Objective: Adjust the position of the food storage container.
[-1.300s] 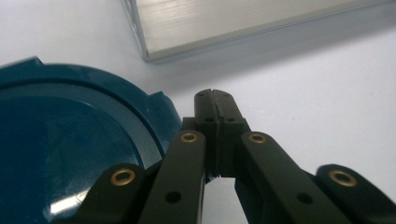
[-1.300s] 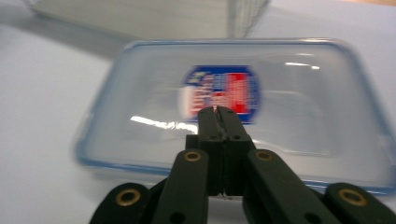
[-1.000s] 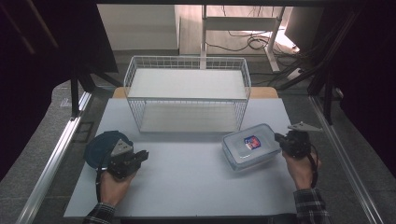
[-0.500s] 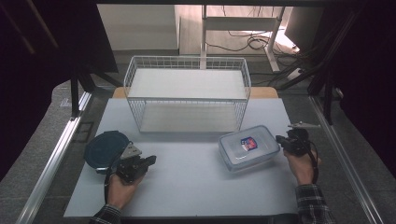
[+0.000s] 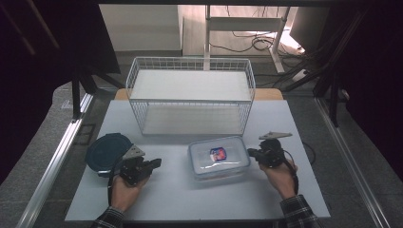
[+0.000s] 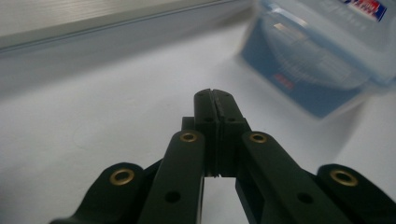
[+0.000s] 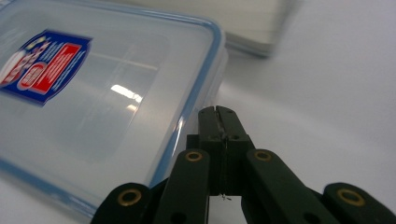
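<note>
1. A white table [image 5: 180,199] is seen, with a white wire basket [image 5: 190,97] standing at its far middle.
2. A clear rectangular food container [image 5: 219,157] with a blue-rimmed lid is laid flat in front of the basket, its long axis running left to right, slightly tilted.
3. A dark round lid [image 5: 107,149] is placed at the left.
4. The right gripper [image 5: 250,153] is clenched empty, its tip set against the container's right edge.
5. The left gripper [image 5: 157,163] is clenched on nothing, pointed toward the container, near it but apart.
</note>
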Tool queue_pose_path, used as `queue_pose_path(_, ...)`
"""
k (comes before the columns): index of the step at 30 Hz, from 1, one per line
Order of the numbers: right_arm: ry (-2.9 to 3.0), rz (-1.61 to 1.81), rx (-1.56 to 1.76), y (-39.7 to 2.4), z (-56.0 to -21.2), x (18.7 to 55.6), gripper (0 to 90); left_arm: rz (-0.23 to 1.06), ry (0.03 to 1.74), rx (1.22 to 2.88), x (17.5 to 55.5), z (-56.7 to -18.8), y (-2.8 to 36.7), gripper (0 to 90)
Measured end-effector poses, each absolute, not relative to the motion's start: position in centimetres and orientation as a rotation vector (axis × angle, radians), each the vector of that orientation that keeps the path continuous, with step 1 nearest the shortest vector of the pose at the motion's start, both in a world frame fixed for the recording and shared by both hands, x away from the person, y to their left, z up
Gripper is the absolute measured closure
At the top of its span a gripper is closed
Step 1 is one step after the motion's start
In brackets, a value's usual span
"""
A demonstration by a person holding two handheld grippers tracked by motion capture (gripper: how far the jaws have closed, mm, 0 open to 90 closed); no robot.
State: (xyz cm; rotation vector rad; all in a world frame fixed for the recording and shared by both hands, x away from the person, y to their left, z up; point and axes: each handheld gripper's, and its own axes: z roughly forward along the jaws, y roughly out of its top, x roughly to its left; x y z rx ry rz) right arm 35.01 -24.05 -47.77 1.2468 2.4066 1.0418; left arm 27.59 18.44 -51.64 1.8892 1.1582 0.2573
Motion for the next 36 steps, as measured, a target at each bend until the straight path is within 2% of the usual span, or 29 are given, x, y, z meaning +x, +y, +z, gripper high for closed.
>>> queue_pose_path(4,2.522,1.081,1.109,-20.9,-47.8,33.7,90.0,0.248,1.148,1.914,27.6,-51.8,18.1,89.9)
queue_pose_path(13,2.527,0.982,1.127,-20.1,-49.0,34.3,90.0,0.187,1.138,1.927,29.0,-52.4,16.5,89.9)
queue_pose_path(15,2.545,0.987,1.138,-19.9,-49.3,34.2,90.0,0.214,1.148,1.952,29.1,-52.5,16.0,90.0)
queue_pose_path(27,2.577,1.017,1.129,-19.5,-49.3,32.6,90.0,0.184,1.170,1.950,29.0,-52.2,17.0,89.9)
queue_pose_path(28,2.564,1.037,1.139,-19.7,-49.2,32.6,89.9,0.220,1.179,1.948,28.8,-52.1,17.2,87.9)
queue_pose_path(29,2.531,1.040,1.128,-20.1,-48.9,32.7,88.1,0.255,1.184,1.955,28.5,-52.0,17.4,79.9)
queue_pose_path(32,2.473,1.047,1.115,-21.2,-48.3,32.5,82.6,0.292,1.200,1.946,27.9,-51.8,18.3,65.7)
queue_pose_path(34,2.452,1.087,1.123,-22.1,-48.1,32.4,75.5,0.306,1.201,1.921,27.3,-51.6,19.0,54.8)
queue_pose_path(36,2.432,1.103,1.124,-22.7,-48.1,32.1,63.4,0.311,1.195,1.904,27.1,-51.3,19.4,43.7)
